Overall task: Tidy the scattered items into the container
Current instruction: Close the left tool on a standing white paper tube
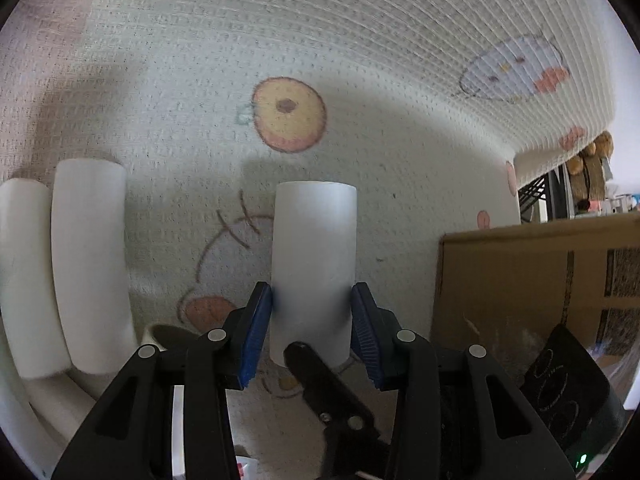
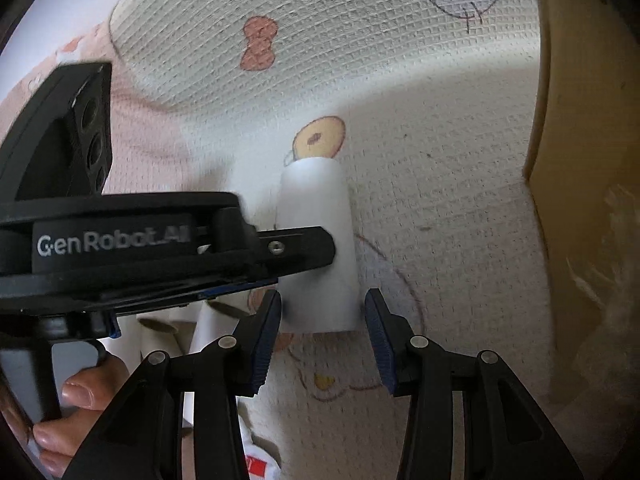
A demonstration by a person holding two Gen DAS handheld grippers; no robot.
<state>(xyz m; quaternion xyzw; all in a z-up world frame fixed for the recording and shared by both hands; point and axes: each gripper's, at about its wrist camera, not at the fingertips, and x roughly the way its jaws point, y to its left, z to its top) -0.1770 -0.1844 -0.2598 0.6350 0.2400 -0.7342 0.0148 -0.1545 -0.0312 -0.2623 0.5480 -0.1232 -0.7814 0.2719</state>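
A white roll hangs over the patterned mat, and my left gripper is shut on it, both blue pads pressing its lower sides. From the right wrist view the left gripper reaches in from the left across the same roll. My right gripper stands open around the roll's near end, with a gap between the roll and the right-hand pad. The cardboard box stands just to the right of the roll, and its wall fills the right edge of the right wrist view.
Two more white rolls lie side by side on the left, with others below them. A person's fingers hold the left gripper's handle. Shelving with clutter stands beyond the mat's far right edge.
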